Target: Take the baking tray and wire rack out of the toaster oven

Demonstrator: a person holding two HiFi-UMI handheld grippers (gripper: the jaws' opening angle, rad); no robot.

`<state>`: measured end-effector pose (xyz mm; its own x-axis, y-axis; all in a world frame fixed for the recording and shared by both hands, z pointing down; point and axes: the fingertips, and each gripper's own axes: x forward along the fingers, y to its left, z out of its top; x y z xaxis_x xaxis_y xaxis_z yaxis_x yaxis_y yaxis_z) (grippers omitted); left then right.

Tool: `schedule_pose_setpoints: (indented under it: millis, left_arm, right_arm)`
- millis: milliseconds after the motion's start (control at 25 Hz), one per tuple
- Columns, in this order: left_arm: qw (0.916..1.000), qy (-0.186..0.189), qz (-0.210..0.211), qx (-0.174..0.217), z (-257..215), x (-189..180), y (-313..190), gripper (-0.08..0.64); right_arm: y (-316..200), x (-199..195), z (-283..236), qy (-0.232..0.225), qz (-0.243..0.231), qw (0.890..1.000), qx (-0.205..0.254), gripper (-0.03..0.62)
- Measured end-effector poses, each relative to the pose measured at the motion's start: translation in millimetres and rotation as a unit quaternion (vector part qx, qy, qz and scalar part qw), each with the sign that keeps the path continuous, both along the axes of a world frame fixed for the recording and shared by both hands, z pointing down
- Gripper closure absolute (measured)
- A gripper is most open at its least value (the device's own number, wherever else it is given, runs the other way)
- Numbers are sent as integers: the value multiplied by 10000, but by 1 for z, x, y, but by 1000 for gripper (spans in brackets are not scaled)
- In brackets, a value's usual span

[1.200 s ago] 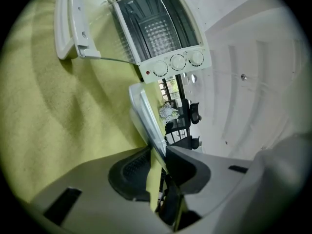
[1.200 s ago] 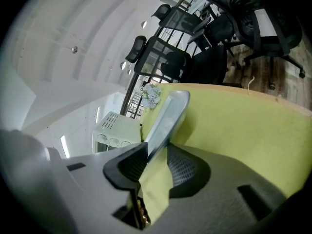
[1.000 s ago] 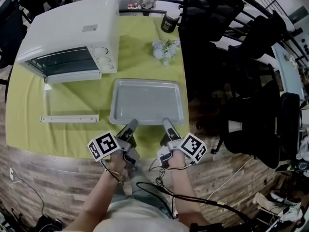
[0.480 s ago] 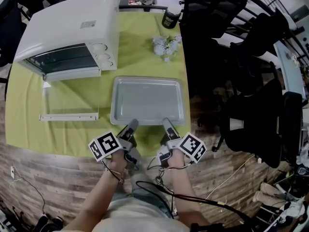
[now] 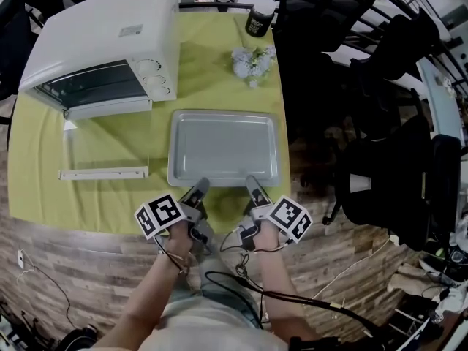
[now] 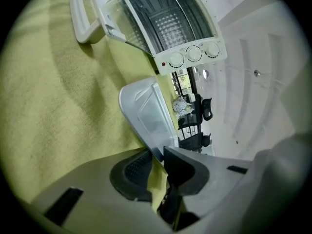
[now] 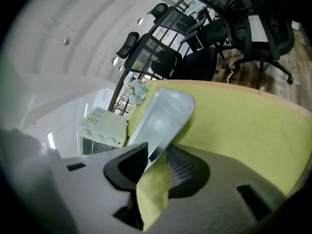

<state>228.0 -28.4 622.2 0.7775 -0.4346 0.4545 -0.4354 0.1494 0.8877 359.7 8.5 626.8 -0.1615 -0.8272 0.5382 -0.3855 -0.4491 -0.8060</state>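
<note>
The grey baking tray (image 5: 223, 146) lies on the green cloth in front of the white toaster oven (image 5: 102, 46). The oven's glass door (image 5: 102, 152) is folded down. Through the oven's mouth a wire grid (image 6: 168, 23) shows inside. My left gripper (image 5: 199, 186) is at the left part of the tray's near rim. Its jaws are closing, with the tray (image 6: 146, 116) rim at its tips (image 6: 158, 162) and cloth behind. My right gripper (image 5: 251, 181) is shut on the same rim further right. There the tray (image 7: 163, 116) and a fold of cloth sit between its jaws (image 7: 156, 162).
A bunch of pale flowers (image 5: 252, 61) and a dark jar (image 5: 257, 22) stand at the table's far right. Black office chairs (image 5: 380, 123) crowd the floor to the right. The table's near edge runs just under my grippers, above a wood floor (image 5: 88, 269).
Both grippers have sunk a little with the tray's near rim. The tray keeps its place on the cloth.
</note>
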Motion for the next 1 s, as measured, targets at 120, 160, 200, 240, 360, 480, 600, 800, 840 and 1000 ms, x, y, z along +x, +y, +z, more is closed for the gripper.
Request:
schedule_pose_setpoints:
  millis: [120, 160, 200, 240, 360, 480, 600, 800, 840, 1000]
  left_arm:
    - [10000, -23, 32, -38, 3, 1, 1, 495]
    - [10000, -15, 42, -39, 2, 2, 1, 487]
    - [10000, 0, 50, -54, 2, 2, 1, 467]
    - [9999, 19, 55, -84, 3, 3, 2, 444]
    - [9998, 61, 62, -195, 4, 6, 4, 397]
    - [9994, 65, 81, -335, 7, 8, 10, 367]
    - [9985, 75, 101, -526, 11, 8, 18, 359]
    - [9978, 73, 135, -650, 11, 3, 29, 357]
    - [9977, 86, 140, -655, 10, 2, 30, 357]
    - [9975, 100, 125, -683, 7, -4, 36, 357]
  right_arm:
    - [3, 2, 2, 2, 60, 10000, -40, 462]
    - [4, 2, 2, -34, 88, 9999, -37, 457]
    - [5, 2, 2, -70, 112, 9999, -34, 450]
    - [6, 2, 2, -96, 125, 9999, -33, 446]
    - [9, 0, 3, -104, 116, 9999, -48, 415]
    - [13, -3, 3, -119, 114, 9998, -77, 400]
    - [17, -5, 4, -153, 136, 9997, -111, 391]
    - [27, -7, 5, -192, 185, 9996, -134, 390]
    - [28, -8, 4, -179, 195, 9996, -127, 390]
    - [34, -10, 0, -168, 236, 9995, -103, 391]
